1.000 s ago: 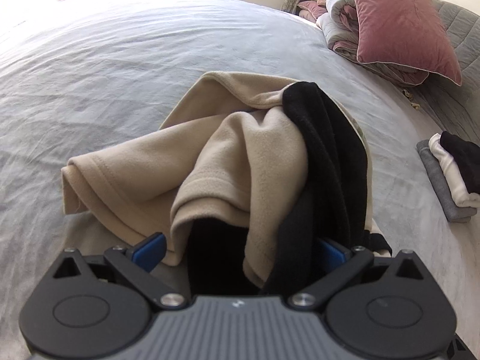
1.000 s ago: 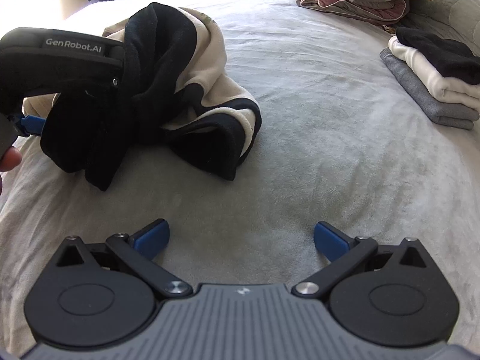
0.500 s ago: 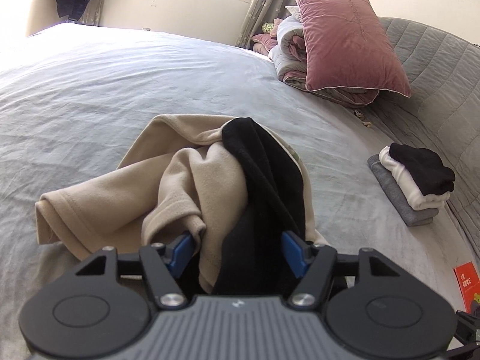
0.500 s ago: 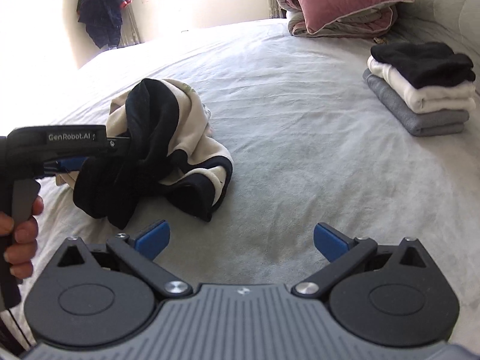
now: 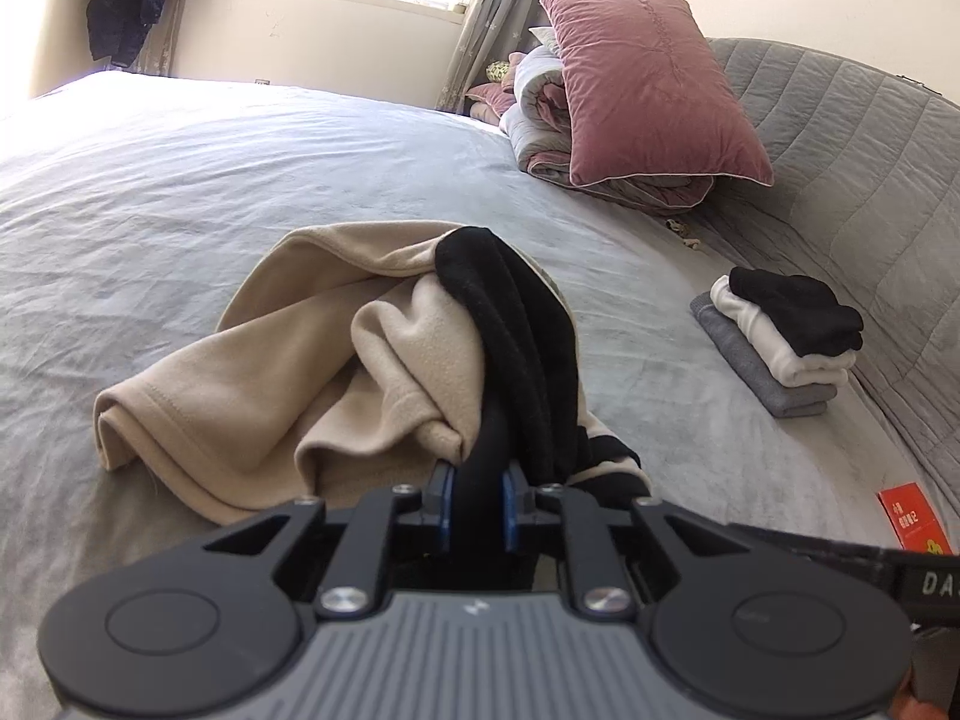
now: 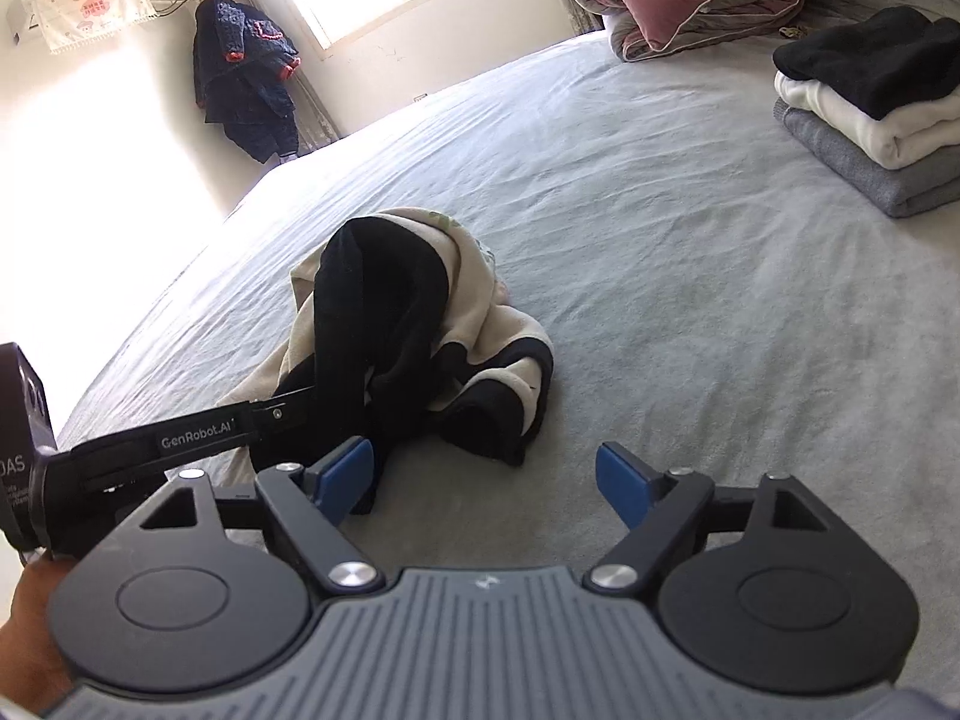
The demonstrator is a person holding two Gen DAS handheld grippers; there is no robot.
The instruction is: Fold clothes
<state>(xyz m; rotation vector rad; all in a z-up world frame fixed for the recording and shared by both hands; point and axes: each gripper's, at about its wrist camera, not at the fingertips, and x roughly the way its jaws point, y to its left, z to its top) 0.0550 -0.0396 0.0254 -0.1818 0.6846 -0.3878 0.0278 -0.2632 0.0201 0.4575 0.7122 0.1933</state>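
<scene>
since a moment ago the left gripper (image 5: pixel 477 495) has pulled its jaws in and now pinches a black fold of the crumpled beige and black fleece top (image 5: pixel 384 360), which lies just ahead of it on the grey bed sheet (image 5: pixel 180 192). the right gripper (image 6: pixel 489 477) has been closing a little but stays spread, nothing between its blue pads (image 6: pixel 624 483). far off to the right sits a stack of folded clothes (image 6: pixel 870 114).

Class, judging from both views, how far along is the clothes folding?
Done: three folded clothes stacked on the bed. In hand: the left gripper has just closed on the crumpled beige and black garment. Left: folding it; the right gripper holds nothing.
</scene>
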